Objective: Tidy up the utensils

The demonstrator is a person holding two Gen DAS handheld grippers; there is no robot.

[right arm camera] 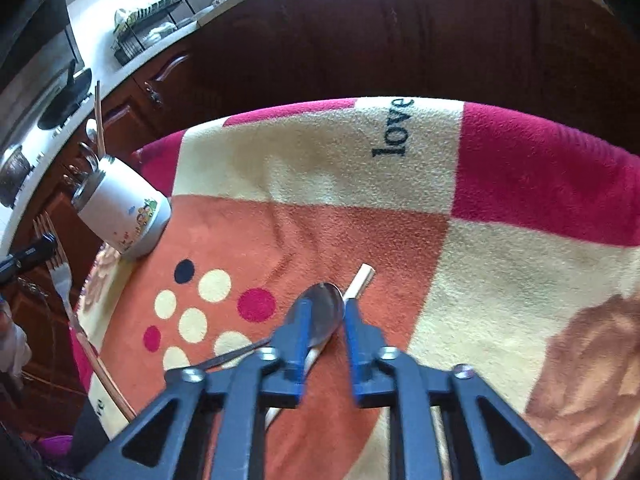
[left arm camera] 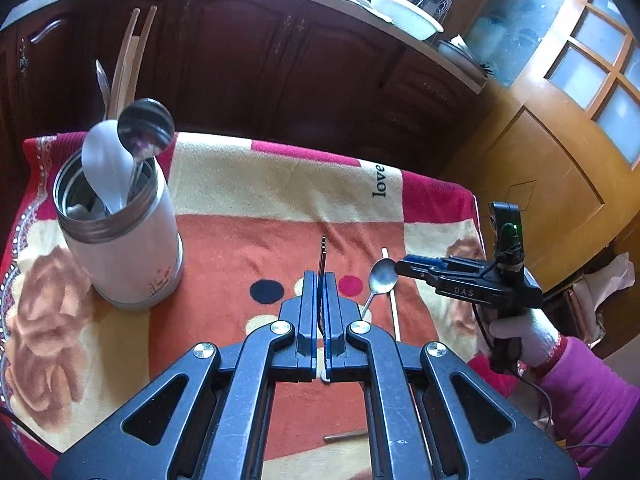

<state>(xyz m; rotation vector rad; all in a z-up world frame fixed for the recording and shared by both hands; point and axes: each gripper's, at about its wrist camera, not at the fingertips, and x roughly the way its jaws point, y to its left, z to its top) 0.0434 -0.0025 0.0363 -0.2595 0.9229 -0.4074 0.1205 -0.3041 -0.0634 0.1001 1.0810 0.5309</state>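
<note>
Fleece blanket (right arm camera: 320,168), patterned in red, cream and orange, covers the counter and carries the utensils. One white canister (left arm camera: 124,248) stands at its left, holding one white plastic spoon (left arm camera: 108,160), one steel ladle (left arm camera: 146,126) and several wooden chopsticks (left arm camera: 130,56); their exact count cannot be told. Two utensils lie loose near the centre: one small steel spoon (right arm camera: 326,312) resting across one pale chopstick (right arm camera: 360,280). One further stick (left arm camera: 346,436) lies near the front edge. Left tongs (left arm camera: 320,280) are fully closed on one fork (right arm camera: 60,276), gripped by its handle, the tines pointing away from the person. Right tongs (right arm camera: 325,308) are partly open, empty, their blue fingers (right arm camera: 302,320) straddling the spoon's bowl without pressing it. One hand (left arm camera: 524,340) in a magenta sleeve (left arm camera: 592,392) holds the right tool.
</note>
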